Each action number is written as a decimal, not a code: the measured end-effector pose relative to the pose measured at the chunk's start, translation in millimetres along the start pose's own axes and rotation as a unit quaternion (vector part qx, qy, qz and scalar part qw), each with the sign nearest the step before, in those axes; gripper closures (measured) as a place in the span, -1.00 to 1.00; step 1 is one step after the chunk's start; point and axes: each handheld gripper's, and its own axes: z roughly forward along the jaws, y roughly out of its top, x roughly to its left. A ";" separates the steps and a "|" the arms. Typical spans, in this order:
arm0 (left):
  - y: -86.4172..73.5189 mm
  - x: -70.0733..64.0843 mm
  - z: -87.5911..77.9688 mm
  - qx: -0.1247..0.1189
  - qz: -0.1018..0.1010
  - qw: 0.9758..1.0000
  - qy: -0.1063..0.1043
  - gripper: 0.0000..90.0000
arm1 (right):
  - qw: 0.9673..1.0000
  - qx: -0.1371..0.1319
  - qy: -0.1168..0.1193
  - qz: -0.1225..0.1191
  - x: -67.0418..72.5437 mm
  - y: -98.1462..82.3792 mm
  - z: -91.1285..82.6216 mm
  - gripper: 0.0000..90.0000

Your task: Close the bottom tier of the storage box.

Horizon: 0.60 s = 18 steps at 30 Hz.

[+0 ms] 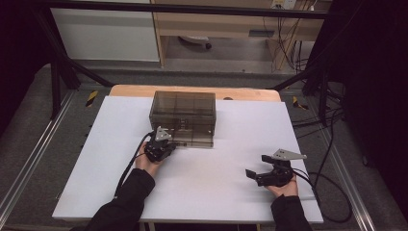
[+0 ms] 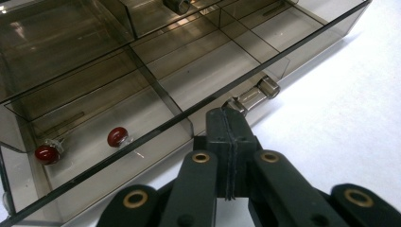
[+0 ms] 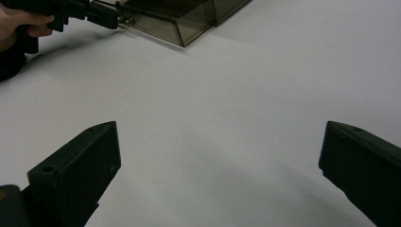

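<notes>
Left claw clamped on the drawer handle of a smoked box; right claw idle and spread.

On the white table (image 1: pixel 202 173), the left claw (image 2: pixel 230 124) is clenched on the small metal bar handle (image 2: pixel 253 94) at the front of the smoky transparent plastic drawer box (image 1: pixel 183 115), which sits at the table's far middle. Two red round beads (image 2: pixel 47 153) lie inside a compartment. Well apart to the right, the right claw (image 3: pixel 220 156) hovers released, grasping nothing.
</notes>
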 end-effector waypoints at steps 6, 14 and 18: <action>1.2 1.1 1.7 -0.002 0.000 1.000 0.001 0.99 | 1.000 0.001 0.000 0.000 0.0 0.0 0.0 -0.99; 3.7 3.2 4.6 -0.001 0.000 1.000 0.003 0.99 | 1.000 0.002 0.000 -0.001 -0.1 -0.1 0.1 -0.99; 4.9 4.1 6.2 -0.002 0.000 1.000 0.004 0.99 | 1.000 0.002 0.000 -0.001 -0.2 -0.2 0.6 -0.99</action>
